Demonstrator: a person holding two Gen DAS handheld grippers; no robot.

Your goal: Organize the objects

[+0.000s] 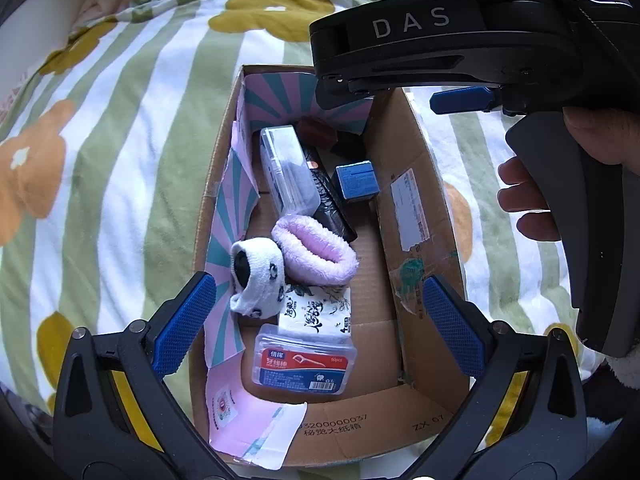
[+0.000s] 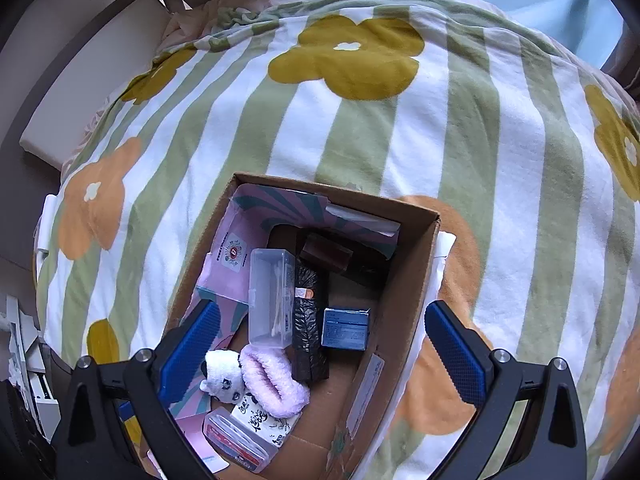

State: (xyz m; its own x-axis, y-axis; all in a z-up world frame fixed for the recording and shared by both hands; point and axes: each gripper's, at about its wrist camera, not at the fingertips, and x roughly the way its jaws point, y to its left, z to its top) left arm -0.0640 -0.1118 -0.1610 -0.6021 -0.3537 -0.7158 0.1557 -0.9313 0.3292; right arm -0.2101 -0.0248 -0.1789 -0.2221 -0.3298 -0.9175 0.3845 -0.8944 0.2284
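Both the left claw (image 1: 320, 320) and right claw (image 2: 322, 348) are held spread and empty above the cardboard box (image 1: 416, 208) on the bed, where the socks (image 1: 260, 280) and floss case (image 1: 306, 364) are gathered, seemingly for sorting.

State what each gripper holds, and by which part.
Nothing. The left gripper and right gripper are both open and empty above the cardboard box.

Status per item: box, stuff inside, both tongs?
Cardboard box: open, on the striped blanket.
Clear swab case: shut, in box.
Floss pick case: shut, in box.
Pink fuzzy socks: rolled.
White sock: rolled.
Left tongs: open, empty.
Right tongs: open, empty.
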